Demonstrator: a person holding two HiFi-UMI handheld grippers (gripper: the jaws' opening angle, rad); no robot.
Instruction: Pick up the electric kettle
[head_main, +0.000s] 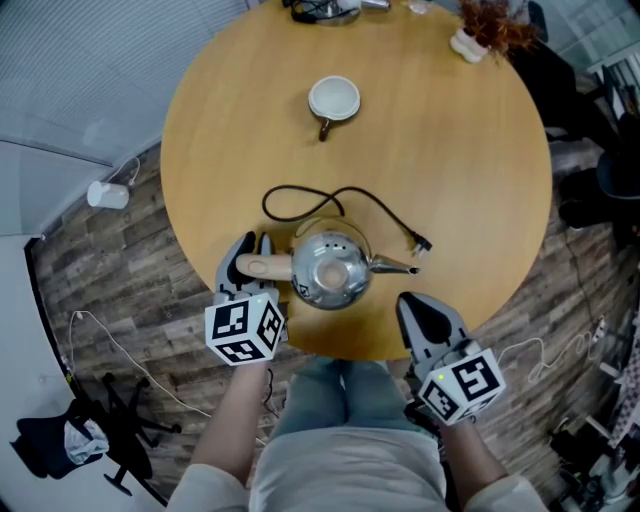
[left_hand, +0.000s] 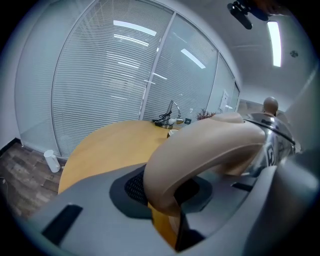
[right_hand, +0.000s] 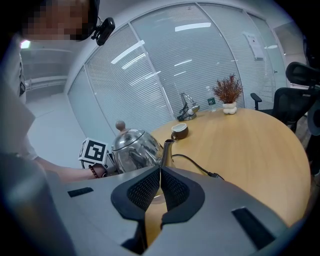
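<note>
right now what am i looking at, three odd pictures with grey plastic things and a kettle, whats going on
No robot here: a person holds a hand-held gripper in each hand. The top-down picture comes from a camera on the person's head; the other two come from cameras riding on each gripper, looking along its jaws. On the round table are a steel kettle, a black cord, a cup and, at the far edge, a small plant. The left gripper is closing its jaws on the kettle's beige handle, which sits between them; the kettle is not lifted yet. The right gripper waits near the table edge, jaws together, holding nothing.
</note>
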